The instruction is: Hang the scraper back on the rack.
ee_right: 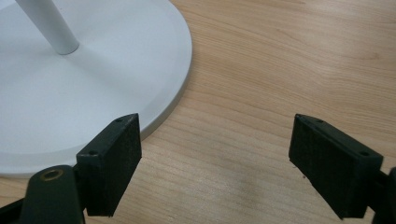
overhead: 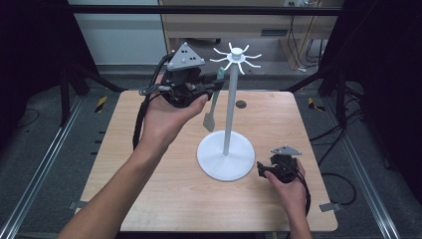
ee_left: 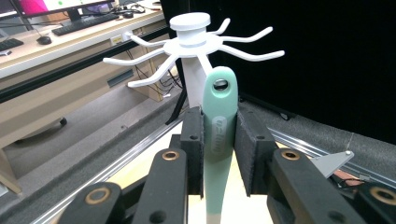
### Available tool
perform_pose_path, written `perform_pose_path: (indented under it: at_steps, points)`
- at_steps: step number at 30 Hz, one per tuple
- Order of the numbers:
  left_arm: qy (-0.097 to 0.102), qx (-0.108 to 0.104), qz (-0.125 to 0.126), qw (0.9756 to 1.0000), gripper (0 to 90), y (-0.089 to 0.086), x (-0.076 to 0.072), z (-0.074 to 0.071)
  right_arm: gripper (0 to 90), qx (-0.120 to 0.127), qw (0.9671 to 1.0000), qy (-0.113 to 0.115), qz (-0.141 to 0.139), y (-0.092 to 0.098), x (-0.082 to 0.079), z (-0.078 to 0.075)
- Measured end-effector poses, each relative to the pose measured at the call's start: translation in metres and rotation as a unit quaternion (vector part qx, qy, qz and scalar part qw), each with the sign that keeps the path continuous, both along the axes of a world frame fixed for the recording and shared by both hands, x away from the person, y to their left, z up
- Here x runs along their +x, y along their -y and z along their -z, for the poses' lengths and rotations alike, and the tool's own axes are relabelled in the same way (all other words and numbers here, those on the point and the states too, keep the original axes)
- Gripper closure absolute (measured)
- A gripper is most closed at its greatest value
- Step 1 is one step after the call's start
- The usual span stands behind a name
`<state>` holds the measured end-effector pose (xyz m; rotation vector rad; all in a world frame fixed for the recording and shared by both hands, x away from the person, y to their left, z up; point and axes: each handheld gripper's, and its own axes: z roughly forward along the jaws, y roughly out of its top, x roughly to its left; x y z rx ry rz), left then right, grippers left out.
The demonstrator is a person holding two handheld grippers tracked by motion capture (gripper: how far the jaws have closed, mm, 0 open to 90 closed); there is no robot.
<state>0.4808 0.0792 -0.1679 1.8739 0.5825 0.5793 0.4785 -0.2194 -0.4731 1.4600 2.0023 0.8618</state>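
The right gripper [overhead: 266, 170] rests low on the table [overhead: 278, 124], jaws wide and empty, just beside the stand's base [ee_right: 93, 84]. Farther off and higher, the left gripper [ee_left: 219, 140] clamps narrow on the mint handle of a spatula [ee_left: 218, 135], which hangs with its long axis near upright, blade down, beside the pole [overhead: 230, 109]. The handle's eyelet [ee_left: 220, 84] sits just below and in front of the hooks [ee_left: 154, 56] at the stand's top, so the left hand likely has to lift and nudge forward to thread one
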Motion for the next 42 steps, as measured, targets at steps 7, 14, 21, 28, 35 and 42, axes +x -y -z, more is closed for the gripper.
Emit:
perform_pose_path:
  at_steps: [7, 14, 21, 28, 35, 42]
  points:
    - [-0.001, 0.004, 0.0, 1.0, 73.8, 0.0037, 0.0015, 0.0003, 17.3, -0.002, 1.0, 0.0, -0.002, 0.0002, 0.0001, -0.0001]
    - [-0.005, 0.002, -0.001, 1.0, 73.8, 0.0072, 0.0045, 0.0022, 17.4, -0.004, 1.0, 0.001, -0.006, 0.0004, 0.0002, -0.0001]
    - [-0.004, 0.003, -0.002, 1.0, 73.7, 0.0078, 0.0061, 0.0034, 17.4, 0.0, 1.0, 0.001, -0.003, 0.0003, 0.0002, -0.0001]
    - [-0.004, -0.001, -0.002, 1.0, 73.7, 0.0061, 0.0065, 0.0044, 17.3, -0.004, 1.0, -0.002, -0.006, 0.0004, 0.0004, 0.0003]
    - [0.0, -0.004, -0.001, 1.0, 73.6, 0.0049, 0.0067, 0.0058, 17.2, -0.002, 1.0, -0.002, -0.005, 0.0002, 0.0005, 0.0004]
    - [0.001, -0.006, 0.0, 1.0, 73.5, 0.0058, 0.007, 0.0063, 17.1, -0.002, 1.0, -0.002, -0.006, 0.0001, 0.0005, 0.0004]
